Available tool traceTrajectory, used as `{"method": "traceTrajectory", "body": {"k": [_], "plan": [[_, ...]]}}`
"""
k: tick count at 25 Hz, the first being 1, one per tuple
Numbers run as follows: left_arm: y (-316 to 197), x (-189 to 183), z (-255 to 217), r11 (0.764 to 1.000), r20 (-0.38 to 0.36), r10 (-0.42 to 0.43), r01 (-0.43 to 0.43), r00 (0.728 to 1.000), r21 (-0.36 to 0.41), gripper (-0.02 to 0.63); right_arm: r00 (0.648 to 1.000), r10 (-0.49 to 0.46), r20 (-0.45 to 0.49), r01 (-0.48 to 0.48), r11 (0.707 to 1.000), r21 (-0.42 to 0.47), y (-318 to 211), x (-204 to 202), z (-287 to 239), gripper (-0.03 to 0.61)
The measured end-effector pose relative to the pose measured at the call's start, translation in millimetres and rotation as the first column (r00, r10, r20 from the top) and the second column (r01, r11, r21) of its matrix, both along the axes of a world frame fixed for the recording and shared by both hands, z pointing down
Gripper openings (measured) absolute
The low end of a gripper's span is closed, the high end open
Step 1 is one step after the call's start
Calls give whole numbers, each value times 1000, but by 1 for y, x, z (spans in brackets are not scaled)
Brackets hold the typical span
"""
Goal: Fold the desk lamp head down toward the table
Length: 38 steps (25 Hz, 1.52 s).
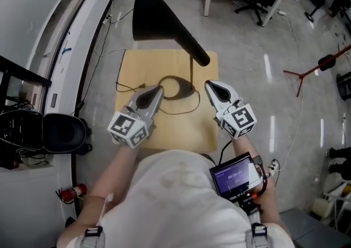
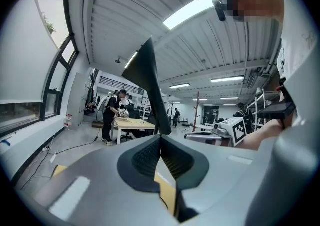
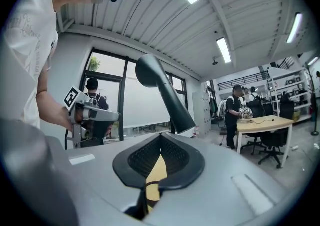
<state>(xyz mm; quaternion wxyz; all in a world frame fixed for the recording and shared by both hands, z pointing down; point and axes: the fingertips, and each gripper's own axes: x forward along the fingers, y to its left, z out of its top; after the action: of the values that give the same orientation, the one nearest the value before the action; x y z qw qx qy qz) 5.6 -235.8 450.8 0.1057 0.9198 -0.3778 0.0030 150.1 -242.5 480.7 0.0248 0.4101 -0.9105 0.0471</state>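
Both my pairs of jaws are closed and empty. My left gripper (image 1: 158, 92) and right gripper (image 1: 209, 85) sit either side of the lamp stem (image 1: 191, 70), not touching it. The lamp head (image 1: 159, 13) stands raised over the desk (image 1: 137, 66). Likely hazard: closed jaws pressing the smooth cone may slip off, or tip the lamp

The lamp head (image 1: 156, 16) is smooth matt black, the desk (image 1: 140, 66) pale smooth wood, the left gripper (image 1: 158, 91) and right gripper (image 1: 209, 84) matt grey plastic, ribbed black inside the jaws, and the floor (image 1: 258, 60) glossy grey.
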Motion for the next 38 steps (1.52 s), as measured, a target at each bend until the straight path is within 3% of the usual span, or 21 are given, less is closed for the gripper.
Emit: {"method": "traceTrajectory", "body": {"k": [8,15,25,38], "plan": [[-7,-14,-42,996,11,-7,6,1000,90,2,995,0,-101,8,997,80,-21,3,-27,16],[-14,-33,-95,980,36,-50,43,998,193,2,979,-18,-205,40,994,103,-40,-8,-40,104],[-18,-43,-154,957,82,-126,99,989,272,3,955,-35,-295,55,997,58,-66,-14,-34,234],[-17,-45,-227,904,128,-178,111,976,414,43,913,-32,-407,68,995,74,-78,-24,-29,222]]}}
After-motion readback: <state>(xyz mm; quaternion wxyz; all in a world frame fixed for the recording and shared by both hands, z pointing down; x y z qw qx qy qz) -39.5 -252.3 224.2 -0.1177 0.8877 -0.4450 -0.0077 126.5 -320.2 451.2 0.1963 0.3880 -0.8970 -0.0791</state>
